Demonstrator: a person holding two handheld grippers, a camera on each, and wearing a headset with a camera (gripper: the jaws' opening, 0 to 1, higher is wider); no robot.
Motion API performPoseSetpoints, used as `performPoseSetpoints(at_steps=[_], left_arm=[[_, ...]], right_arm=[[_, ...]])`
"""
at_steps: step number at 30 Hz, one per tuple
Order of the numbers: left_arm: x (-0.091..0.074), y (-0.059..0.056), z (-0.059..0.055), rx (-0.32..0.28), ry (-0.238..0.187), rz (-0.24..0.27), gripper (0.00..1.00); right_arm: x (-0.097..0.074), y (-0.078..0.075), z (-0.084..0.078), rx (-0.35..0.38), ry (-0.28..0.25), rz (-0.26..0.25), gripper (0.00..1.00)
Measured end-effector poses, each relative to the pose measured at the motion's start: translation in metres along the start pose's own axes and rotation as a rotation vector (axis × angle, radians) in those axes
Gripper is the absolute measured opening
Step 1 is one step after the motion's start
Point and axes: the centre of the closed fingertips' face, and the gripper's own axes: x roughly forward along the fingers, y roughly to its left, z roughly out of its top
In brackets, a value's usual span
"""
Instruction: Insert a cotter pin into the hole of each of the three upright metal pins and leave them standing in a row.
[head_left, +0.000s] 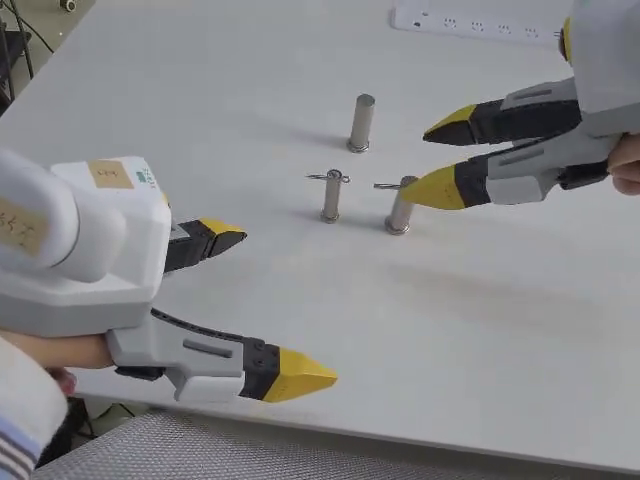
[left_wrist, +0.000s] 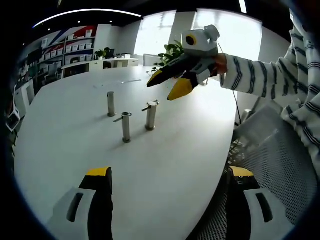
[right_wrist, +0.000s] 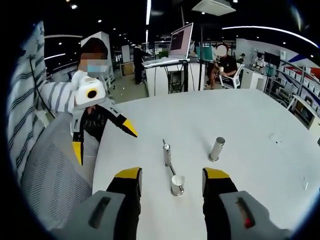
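Holding my left tongs (head_left: 265, 305) at the lower left of the head view, I record the jaws spread wide with nothing between them, above the near part of the white table (head_left: 470, 330). A grey mesh chair (head_left: 200, 450) shows below the table edge.

Past the tongs, near the centre of the frame, the middle pin (head_left: 332, 200) stands upright, long axis vertical. A first cotter pin (head_left: 328, 178) passes through its top and lies level, running left to right in the frame. Just right of it, the right-hand pin (head_left: 400, 212) also stands upright. A second cotter pin (head_left: 386, 186) sits at its head, level, pointing left toward the middle pin.

My right tongs (head_left: 435, 160) enter from the upper right, jaws moderately apart, gripping nothing. The lower tip is at the right-hand pin's head; I cannot tell whether it touches. In the right gripper view that pin stands between the jaws, clear of both.

Higher in the frame, the far pin (head_left: 361, 123) stands upright, its top bare. The three pins form a triangle, not a straight line. A power strip (head_left: 470, 22) lies at the upper right edge.
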Motion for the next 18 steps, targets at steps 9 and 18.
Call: performPoseSetpoints(at_steps=[9, 18], left_arm=[[0.0, -0.004, 0.018, -0.014, -0.049, -0.009, 0.95], [-0.003, -0.002, 0.04, 0.009, -0.083, 0.003, 0.95]], right_arm=[[-0.023, 0.009, -0.014, 0.064, -0.006, -0.088, 0.66], [-0.04, 0.02, -0.027, 0.182, -0.038, -0.132, 0.82]])
